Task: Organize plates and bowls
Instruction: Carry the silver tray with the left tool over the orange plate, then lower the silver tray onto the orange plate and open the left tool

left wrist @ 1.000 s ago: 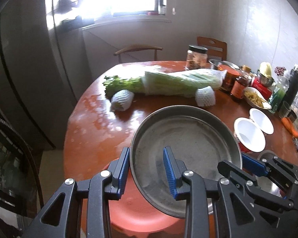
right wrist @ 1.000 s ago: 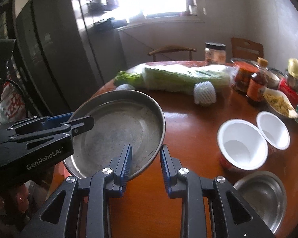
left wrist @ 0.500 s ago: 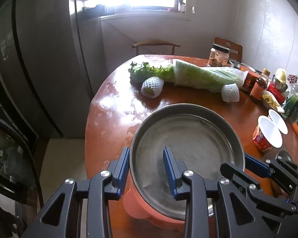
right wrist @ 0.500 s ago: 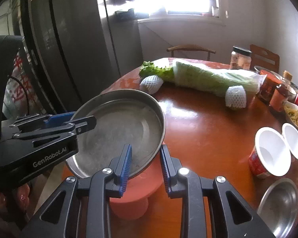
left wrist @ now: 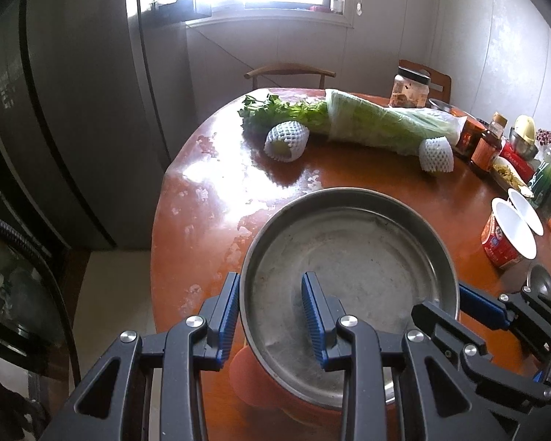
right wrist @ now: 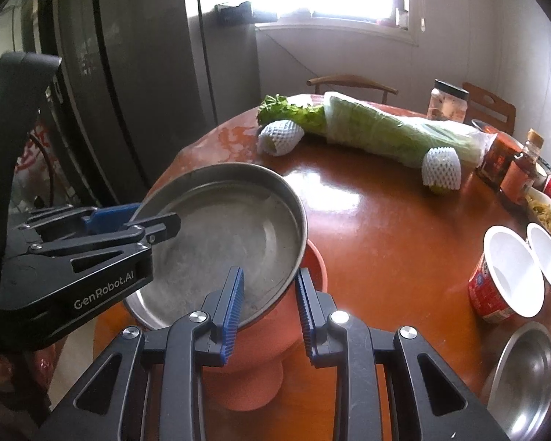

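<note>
A large round steel plate (left wrist: 352,257) is held above the table. My left gripper (left wrist: 270,312) is shut on its near-left rim. My right gripper (right wrist: 268,305) is shut on its near-right rim (right wrist: 294,257); it also shows in the left wrist view (left wrist: 470,308). The plate (right wrist: 224,235) hangs a little above an orange plastic bowl (right wrist: 308,257) that sits on an orange plate at the table's near edge. The orange bowl (left wrist: 253,378) shows partly under the steel plate. A small steel bowl (right wrist: 525,378) stands at the right.
The round wooden table (right wrist: 385,228) carries a bagged cabbage (right wrist: 396,136), two fruits in foam netting (right wrist: 279,136), jars and sauce bottles (right wrist: 518,172), and two white paper cups (right wrist: 510,275). A dark fridge (left wrist: 73,110) stands left; chairs stand behind the table.
Both grippers have lifted the steel plate and pulled it back toward the near edge of the table. The orange bowl beneath has come into view.
</note>
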Tool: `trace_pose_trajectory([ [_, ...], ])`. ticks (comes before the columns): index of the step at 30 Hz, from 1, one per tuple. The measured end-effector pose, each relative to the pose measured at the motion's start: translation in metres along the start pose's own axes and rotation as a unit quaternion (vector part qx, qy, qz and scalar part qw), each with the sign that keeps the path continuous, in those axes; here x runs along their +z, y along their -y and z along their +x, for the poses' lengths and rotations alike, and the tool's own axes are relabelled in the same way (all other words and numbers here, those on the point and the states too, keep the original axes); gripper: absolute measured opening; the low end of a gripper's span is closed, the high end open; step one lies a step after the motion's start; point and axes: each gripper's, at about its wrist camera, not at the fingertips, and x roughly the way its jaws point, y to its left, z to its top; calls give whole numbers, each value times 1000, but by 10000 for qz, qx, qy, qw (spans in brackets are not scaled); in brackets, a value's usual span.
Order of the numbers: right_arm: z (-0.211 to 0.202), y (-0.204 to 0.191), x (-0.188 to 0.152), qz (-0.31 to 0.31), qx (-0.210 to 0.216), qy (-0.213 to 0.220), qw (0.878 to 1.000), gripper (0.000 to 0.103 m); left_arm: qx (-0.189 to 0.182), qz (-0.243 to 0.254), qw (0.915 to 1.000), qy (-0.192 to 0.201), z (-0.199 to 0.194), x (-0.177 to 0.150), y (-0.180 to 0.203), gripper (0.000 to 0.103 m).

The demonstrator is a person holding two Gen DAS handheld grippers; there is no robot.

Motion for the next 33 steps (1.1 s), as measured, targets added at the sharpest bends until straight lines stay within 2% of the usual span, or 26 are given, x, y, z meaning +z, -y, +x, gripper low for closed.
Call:
trace_pose_trajectory([
  [20, 8, -1, -7, -76, -86, -108, 9999, 30, 54, 10, 9999, -124, 12, -8, 4, 34],
  [33, 11, -10, -9, -366, -260, -130, 9989, 30, 44, -32, 9998, -203, 19, -12, 2, 34],
])
